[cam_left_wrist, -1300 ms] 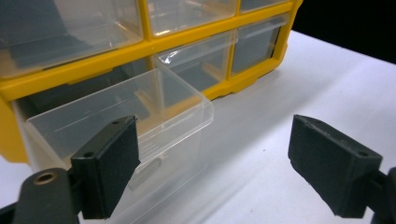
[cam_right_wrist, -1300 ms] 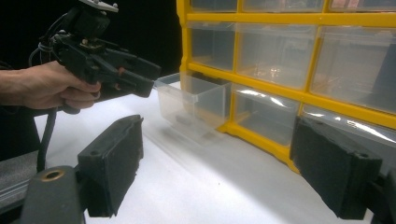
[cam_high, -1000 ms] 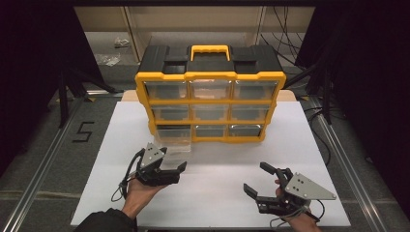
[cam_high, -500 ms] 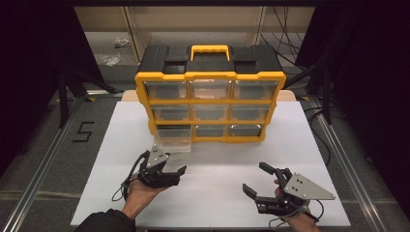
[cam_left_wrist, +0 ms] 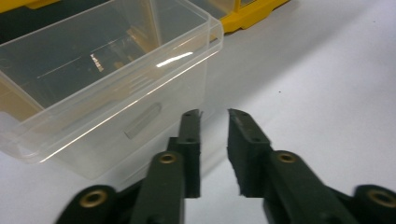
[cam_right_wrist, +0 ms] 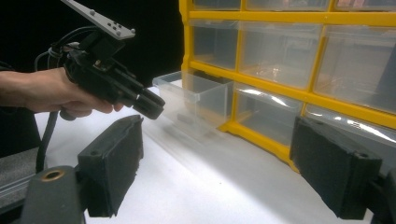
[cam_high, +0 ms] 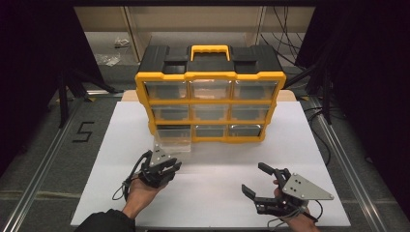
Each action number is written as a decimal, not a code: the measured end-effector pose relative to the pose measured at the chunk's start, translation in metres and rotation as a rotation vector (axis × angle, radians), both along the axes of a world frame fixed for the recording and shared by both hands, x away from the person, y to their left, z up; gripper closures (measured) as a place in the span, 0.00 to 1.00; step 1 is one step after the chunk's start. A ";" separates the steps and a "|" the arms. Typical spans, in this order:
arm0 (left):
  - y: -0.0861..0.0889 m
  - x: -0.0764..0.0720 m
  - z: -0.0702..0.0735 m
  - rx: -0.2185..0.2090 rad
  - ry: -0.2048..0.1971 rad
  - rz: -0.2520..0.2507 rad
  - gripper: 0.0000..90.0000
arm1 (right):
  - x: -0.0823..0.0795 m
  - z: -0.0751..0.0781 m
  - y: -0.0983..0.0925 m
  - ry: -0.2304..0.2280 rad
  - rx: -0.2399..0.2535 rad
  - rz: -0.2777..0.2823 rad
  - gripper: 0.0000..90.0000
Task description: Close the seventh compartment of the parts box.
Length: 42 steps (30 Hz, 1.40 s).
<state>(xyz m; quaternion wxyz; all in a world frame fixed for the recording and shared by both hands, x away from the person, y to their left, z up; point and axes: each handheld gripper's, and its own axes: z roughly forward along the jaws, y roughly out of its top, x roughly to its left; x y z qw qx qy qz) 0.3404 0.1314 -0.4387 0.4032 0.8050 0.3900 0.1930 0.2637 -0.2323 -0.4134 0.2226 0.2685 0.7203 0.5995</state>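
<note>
clear drawer (cam_left_wrist: pixel 107 79) just beyond the left gripper (cam_left_wrist: pixel 215 114) — jaws just closing, nothing between.

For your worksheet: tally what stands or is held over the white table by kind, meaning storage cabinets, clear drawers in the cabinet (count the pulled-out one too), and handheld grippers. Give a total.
Storage cabinet, yellow and black: 1
Clear drawers, counting the pulled-out drawer at the bottom left: 9
Handheld grippers, the left gripper and the right gripper: 2
Total: 12
</note>
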 end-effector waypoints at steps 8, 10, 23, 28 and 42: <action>0.003 0.010 -0.003 0.027 -0.012 0.021 0.99 | 0.000 0.000 0.000 0.000 -0.003 0.001 0.21; 0.003 0.011 -0.004 0.027 -0.018 0.029 1.00 | 0.000 0.000 0.000 0.002 -0.004 0.002 0.21; 0.008 0.019 -0.009 0.057 -0.038 0.059 1.00 | -0.001 0.000 0.003 -0.003 -0.008 0.007 0.21; 0.010 0.020 -0.011 0.063 -0.041 0.069 1.00 | -0.001 0.000 0.002 -0.003 -0.008 0.005 0.21; 0.010 0.026 -0.014 0.079 -0.048 0.087 1.00 | -0.001 0.000 0.002 -0.005 -0.010 0.006 0.21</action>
